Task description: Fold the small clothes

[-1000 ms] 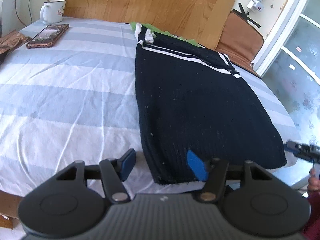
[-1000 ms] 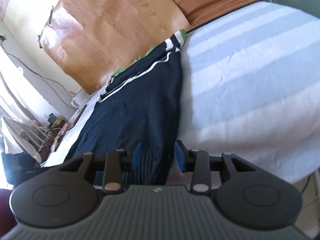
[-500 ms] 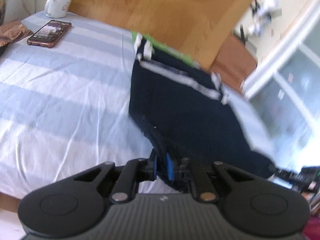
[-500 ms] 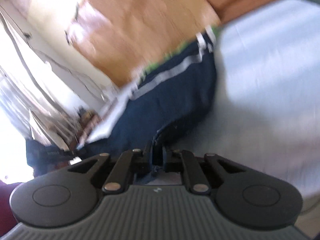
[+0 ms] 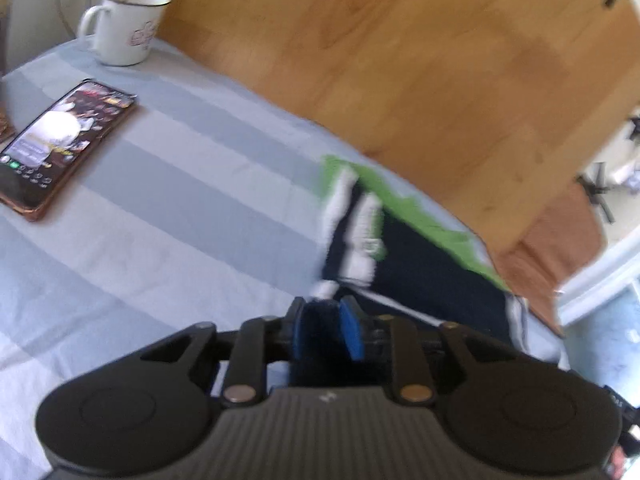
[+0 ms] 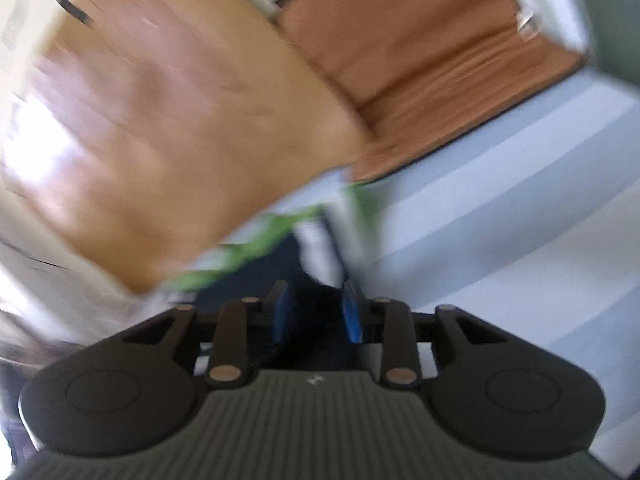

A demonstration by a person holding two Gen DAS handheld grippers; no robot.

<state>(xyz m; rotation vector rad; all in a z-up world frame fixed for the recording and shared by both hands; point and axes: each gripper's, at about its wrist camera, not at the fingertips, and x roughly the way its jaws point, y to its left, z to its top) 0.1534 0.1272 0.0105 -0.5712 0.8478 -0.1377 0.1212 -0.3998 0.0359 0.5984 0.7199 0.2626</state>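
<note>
Both the left gripper (image 5: 326, 330) and right gripper (image 6: 316, 312) clench the hem of the black garment (image 5: 420, 276) near the bed's (image 5: 180, 200) far edge, where an uneven release could skew the fold.

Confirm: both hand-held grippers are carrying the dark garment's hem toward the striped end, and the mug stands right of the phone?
Not quite. In the left wrist view the mug stands beyond the phone, nearer the wooden board. The rest holds for the dark garment.

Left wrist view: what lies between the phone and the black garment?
Only bare striped sheet separates the phone from the black garment; the left wrist view shows it.
</note>
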